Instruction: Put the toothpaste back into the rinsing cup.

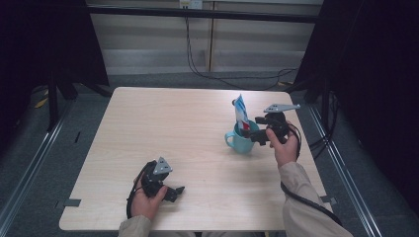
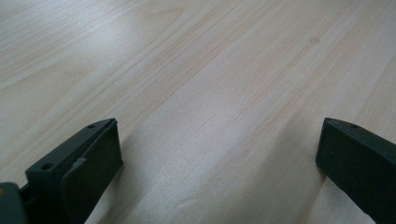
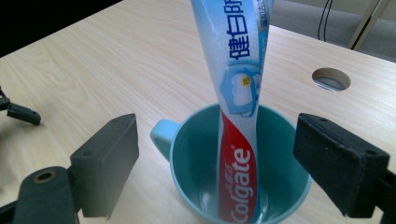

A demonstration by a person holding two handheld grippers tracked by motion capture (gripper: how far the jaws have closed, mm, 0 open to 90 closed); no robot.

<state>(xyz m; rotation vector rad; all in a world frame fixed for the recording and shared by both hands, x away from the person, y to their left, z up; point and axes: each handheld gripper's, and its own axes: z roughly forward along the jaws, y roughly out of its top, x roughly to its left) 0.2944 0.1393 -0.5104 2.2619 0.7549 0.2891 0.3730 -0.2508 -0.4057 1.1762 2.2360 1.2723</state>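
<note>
1. Pale wood table (image 1: 188, 123), squarish, with grey floor around it and dark curtains on either side.
2. Teal mug (image 1: 240, 140) stands on the right half of the table, its handle pointing toward the person's left in the high view.
3. Toothpaste tube (image 1: 241, 114) stands upright inside the mug, leaning slightly against the rim; the lower end is down in the cup and the upper part rises well above it. In the right gripper view the tube (image 3: 238, 116) shows a blue-and-white upper section and a red band with white "Colgate" lettering near the bottom.
4. Right gripper (image 1: 254, 134) is held just beside the mug on its right, jaws pointing at the cup. Its own view shows the two black jaws spread wide, one on each side of the mug (image 3: 201, 154), gripping nothing (the tube stands free between them, touching neither pad).
5. Right hand (image 1: 284, 145) wraps the gripper body from below; a beige sleeve runs to the table's near edge, and a black cable trails along it.
6. Left gripper (image 1: 170, 190) rests low near the table's front edge, well apart from the mug, held by the left hand (image 1: 146, 200).
7. Its own view shows the jaws wide apart over bare wood grain, empty.
8. A round hole (image 3: 331, 78) in the tabletop lies beyond the mug in the right gripper view.
</note>
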